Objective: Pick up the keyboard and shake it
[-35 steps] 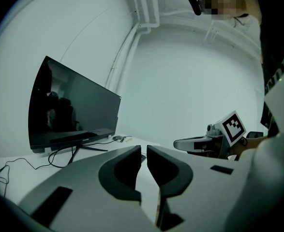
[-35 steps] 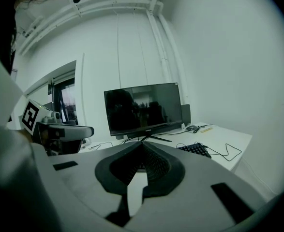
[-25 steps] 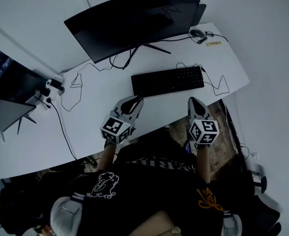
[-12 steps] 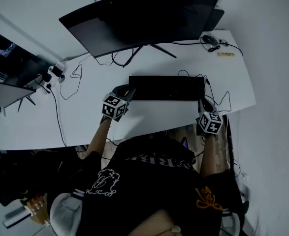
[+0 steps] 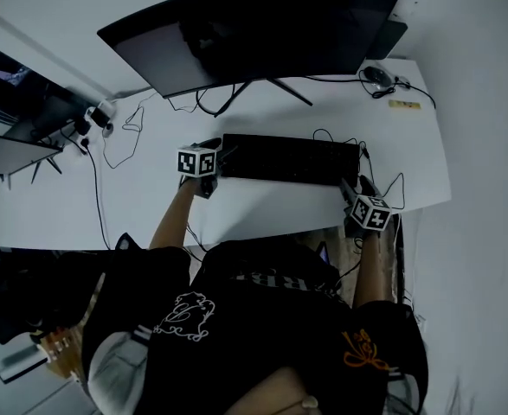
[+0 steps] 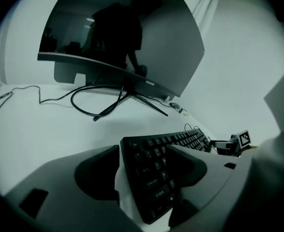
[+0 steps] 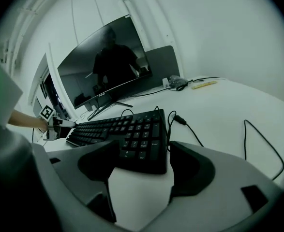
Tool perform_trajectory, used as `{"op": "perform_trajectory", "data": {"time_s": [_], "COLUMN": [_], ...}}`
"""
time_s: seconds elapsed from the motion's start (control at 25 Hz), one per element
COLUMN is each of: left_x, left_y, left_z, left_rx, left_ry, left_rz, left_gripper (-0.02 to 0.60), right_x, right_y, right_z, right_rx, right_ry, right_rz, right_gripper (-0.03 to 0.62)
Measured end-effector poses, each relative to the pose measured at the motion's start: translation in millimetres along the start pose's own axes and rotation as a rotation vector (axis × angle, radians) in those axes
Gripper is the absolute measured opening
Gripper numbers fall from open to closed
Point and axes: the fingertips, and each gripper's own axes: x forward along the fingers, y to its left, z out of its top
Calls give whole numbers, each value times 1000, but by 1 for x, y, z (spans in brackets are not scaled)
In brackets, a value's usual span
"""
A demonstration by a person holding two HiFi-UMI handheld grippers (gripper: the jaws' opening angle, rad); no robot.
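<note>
Between left gripper's [image 6: 144, 150] and right gripper's [image 7: 144, 146] opening fingers [image 7: 192, 170] lie keyboard [image 5: 290, 158] ends.

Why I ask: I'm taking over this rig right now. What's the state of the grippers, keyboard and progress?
Left gripper: fingers opening, left end of the keyboard between them, not clamped.
Right gripper: fingers opening around the keyboard's right end, not clamped.
Keyboard: flat on the desk, in front of the monitor.
Done: both grippers placed at its ends.
Left: close both, lift, shake.
</note>
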Motion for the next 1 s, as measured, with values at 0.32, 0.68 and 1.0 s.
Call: {"op": "perform_trajectory", "data": {"time_s": [0.32, 0.68, 1.0], "left_x": [21, 28, 17], "left_y": [8, 7, 3], "left_z": [-4, 8, 23], "left_rx": [-37, -128, -122], "left_ry": [73, 51, -9], "left_rz": [-61, -85, -75], "left_gripper": [327, 327, 290], "right_x": [19, 17, 10], "right_y": [0, -6, 1], "right_z": [-8, 3, -8], "right_rx": [82, 147, 206], "right_ry": [48, 27, 71], "right_rz": [-15, -106, -90], "right_gripper": [347, 346, 325]}}
